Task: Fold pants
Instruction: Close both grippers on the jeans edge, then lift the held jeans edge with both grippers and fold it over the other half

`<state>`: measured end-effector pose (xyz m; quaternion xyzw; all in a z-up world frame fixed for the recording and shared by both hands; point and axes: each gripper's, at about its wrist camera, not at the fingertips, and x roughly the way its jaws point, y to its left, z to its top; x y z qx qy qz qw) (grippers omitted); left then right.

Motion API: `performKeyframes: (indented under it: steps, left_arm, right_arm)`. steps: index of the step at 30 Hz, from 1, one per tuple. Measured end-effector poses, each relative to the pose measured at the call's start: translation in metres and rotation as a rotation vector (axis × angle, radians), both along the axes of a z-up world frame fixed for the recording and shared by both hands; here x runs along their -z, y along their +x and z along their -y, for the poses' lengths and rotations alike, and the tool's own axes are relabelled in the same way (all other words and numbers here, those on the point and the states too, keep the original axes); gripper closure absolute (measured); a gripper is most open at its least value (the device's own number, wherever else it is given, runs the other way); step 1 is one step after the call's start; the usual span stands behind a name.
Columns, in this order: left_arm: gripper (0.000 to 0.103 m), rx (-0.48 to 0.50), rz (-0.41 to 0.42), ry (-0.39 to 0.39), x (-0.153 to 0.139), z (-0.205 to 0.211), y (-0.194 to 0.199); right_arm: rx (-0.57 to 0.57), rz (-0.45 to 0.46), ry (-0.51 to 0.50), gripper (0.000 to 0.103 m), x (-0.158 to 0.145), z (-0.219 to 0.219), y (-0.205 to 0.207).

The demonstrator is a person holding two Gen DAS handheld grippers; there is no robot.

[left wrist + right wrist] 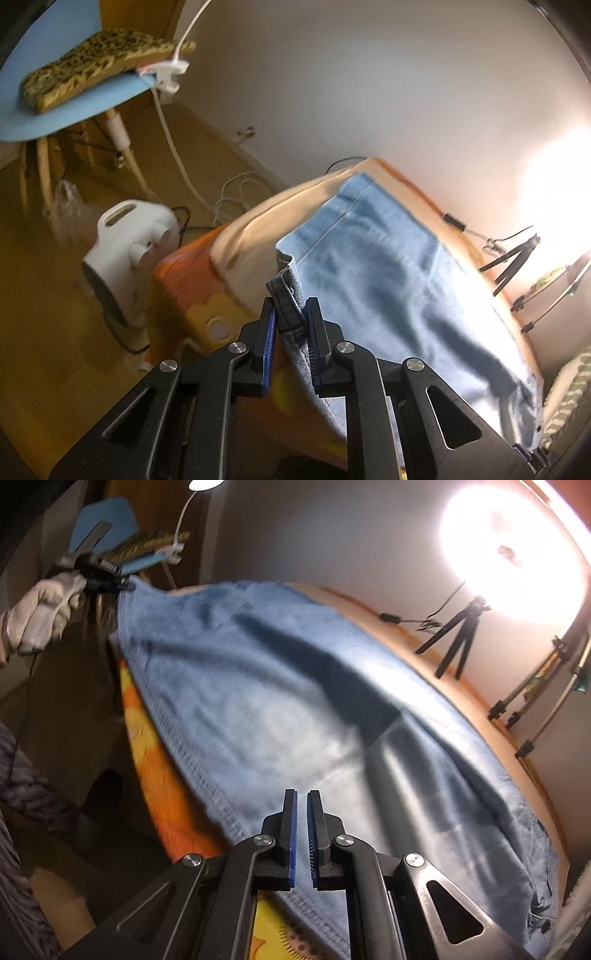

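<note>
Your left gripper (290, 314) is clamped on the pants (388, 266): a bunched, darker hem of the light blue denim is pinched between its blue pads (314, 332), and the cloth rises up out of the jaws before spreading ahead of you and to the right across the bed (258, 225), which has a pale sheet and an orange and yellow patterned cover at its near corner. To the left of that gripper, down on the wooden floor, a white heater (129, 254) stands beside the bed corner, and farther off to the upper left a blue chair (74, 110) carries a leopard-print cushion (99, 62). Seen from your right gripper (302, 812), the pants (295, 701) lie stretched out ahead of the fingertips, with a stitched side seam running down the left edge towards you. Its jaws stand almost together with only a thin slit between the pads, and you cannot see any cloth caught in that slit, so the frames do not settle whether it holds the denim beneath it. Far ahead and to the left, your gloved left hand (40, 609) holds the other gripper (99, 572) at the far end of the pants. A small black tripod (458, 635) stands ahead to the right under a bright lamp (509, 554).
</note>
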<state>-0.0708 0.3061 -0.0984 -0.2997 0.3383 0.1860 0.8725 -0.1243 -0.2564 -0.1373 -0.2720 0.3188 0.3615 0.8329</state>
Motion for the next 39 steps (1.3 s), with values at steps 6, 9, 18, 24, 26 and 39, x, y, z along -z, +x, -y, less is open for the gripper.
performKeyframes:
  steps: [6,9,18,24,26,39]
  left_arm:
    - [0.09,0.017,0.046,0.01,-0.019,0.006,0.016]
    - [0.09,0.013,0.062,0.021,-0.027,0.006,0.025]
    - [0.09,0.025,0.097,0.025,-0.039,0.015,0.042]
    - [0.09,0.027,0.108,0.029,-0.041,0.017,0.04]
    - [0.09,0.023,0.117,0.011,-0.042,0.014,0.04]
    - [0.09,0.03,0.251,0.044,-0.102,0.02,0.046]
  right_arm:
    - [-0.08,-0.067,0.07,0.076,-0.012,0.004,0.001]
    - [-0.157,-0.114,0.048,0.067,-0.001,-0.002,-0.013]
    - [-0.202,-0.082,-0.078,0.06,0.024,-0.024,-0.023]
    - [-0.21,-0.017,-0.136,0.073,0.033,-0.037,-0.032]
    - [-0.192,-0.019,-0.147,0.09,0.035,-0.038,-0.028]
    - [0.006,0.233,-0.051,0.101,-0.071,-0.02,0.012]
